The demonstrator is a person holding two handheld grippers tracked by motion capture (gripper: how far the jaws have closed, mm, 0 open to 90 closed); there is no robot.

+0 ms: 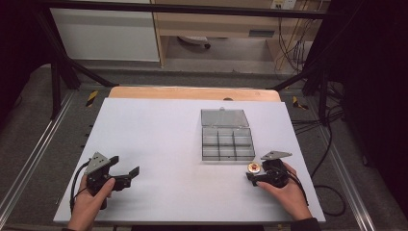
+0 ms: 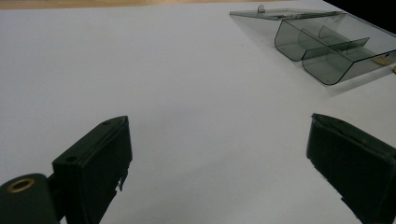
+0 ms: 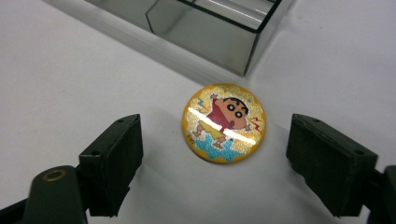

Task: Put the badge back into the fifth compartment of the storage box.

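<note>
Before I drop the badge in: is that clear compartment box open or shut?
Open. The box has its lid folded back flat on the table behind it, and its compartments face upward, uncovered.

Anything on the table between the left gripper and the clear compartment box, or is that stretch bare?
Bare: in the left gripper view, nothing but white table lies between the open left gripper and the compartment box.
</note>
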